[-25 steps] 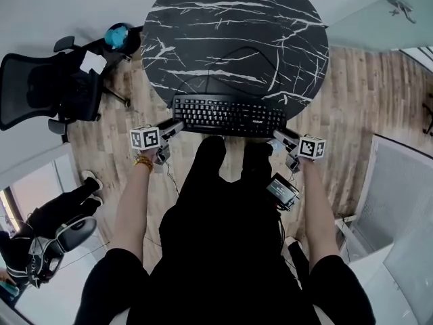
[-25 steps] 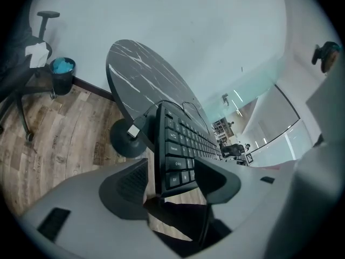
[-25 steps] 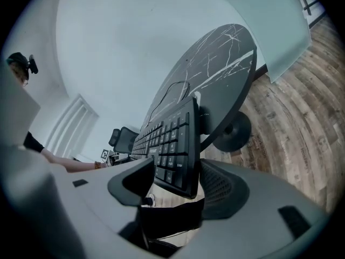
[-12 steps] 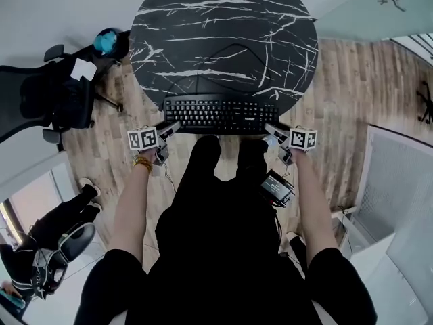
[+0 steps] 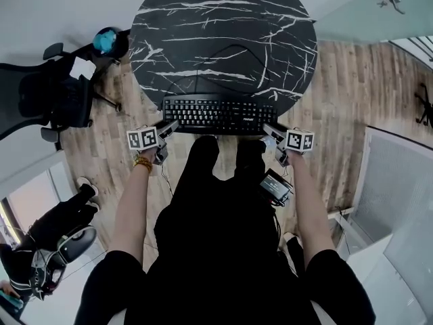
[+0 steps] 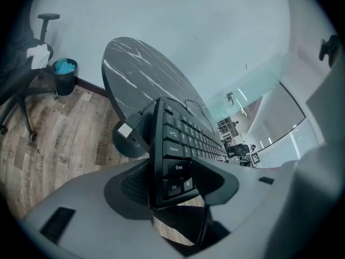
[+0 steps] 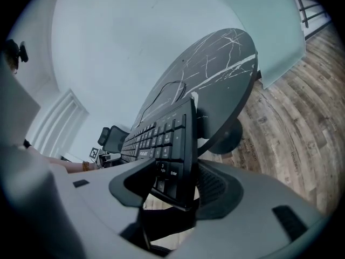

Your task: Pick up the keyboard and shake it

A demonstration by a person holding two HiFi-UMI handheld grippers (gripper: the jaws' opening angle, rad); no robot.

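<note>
**A:** What is the largest thing here?
**B:** A round black counter (image 5: 223,32) with white veins, seen from above; a wooden floor (image 5: 352,100) surrounds it.
**A:** Where is the keyboard?
**B:** The black keyboard (image 5: 220,114) sits crosswise at the counter's near edge, in front of the person.
**A:** And the tools?
**B:** The left tool (image 5: 172,125) grips the keyboard's left end, one jaw over the keys, one underneath; the right tool (image 5: 268,128) grips the right end likewise; both have just been closing.
</note>
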